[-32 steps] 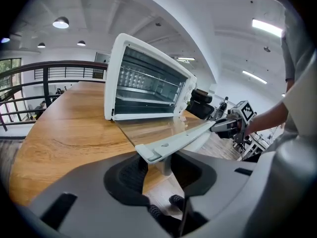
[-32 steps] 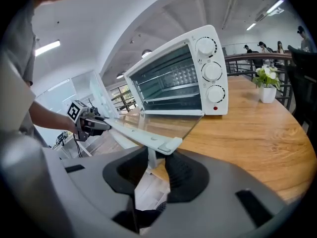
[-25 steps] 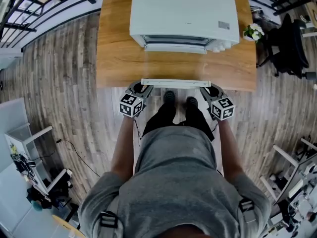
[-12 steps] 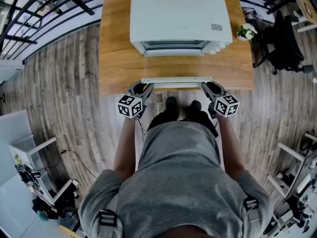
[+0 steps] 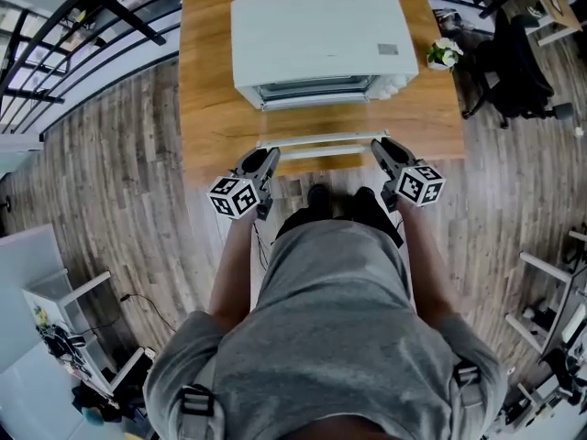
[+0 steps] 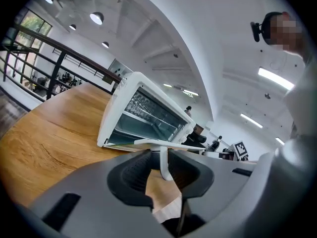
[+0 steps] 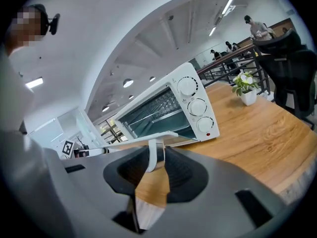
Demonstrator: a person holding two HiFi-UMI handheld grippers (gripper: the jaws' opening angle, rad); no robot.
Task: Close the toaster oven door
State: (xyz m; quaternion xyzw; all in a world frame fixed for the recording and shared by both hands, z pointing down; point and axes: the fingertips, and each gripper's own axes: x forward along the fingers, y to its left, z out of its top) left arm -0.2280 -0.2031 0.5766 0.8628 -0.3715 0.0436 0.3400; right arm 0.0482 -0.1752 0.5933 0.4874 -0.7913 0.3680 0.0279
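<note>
A white toaster oven [image 5: 316, 39] stands on a wooden table [image 5: 211, 108] with its door hanging open toward me. The door's white handle bar [image 5: 316, 141] runs across near the table's front edge. My left gripper [image 5: 267, 160] is shut on the handle's left end and my right gripper [image 5: 379, 147] on its right end. In the left gripper view the handle's post [image 6: 164, 162] is pinched between the dark pads, with the oven [image 6: 148, 113] beyond. The right gripper view shows the same grip on the other post [image 7: 153, 158], the oven's three knobs [image 7: 197, 106] behind it.
A small potted plant [image 5: 442, 53] sits on the table's right edge, beside the oven. A black office chair [image 5: 514, 62] stands on the floor to the right. Black railings [image 5: 83, 16] run along the upper left. My legs and feet are just below the table's front edge.
Both grippers have moved forward and up with the handle, and the door has swung closer to the oven's front. The gap between handle and oven is smaller.
</note>
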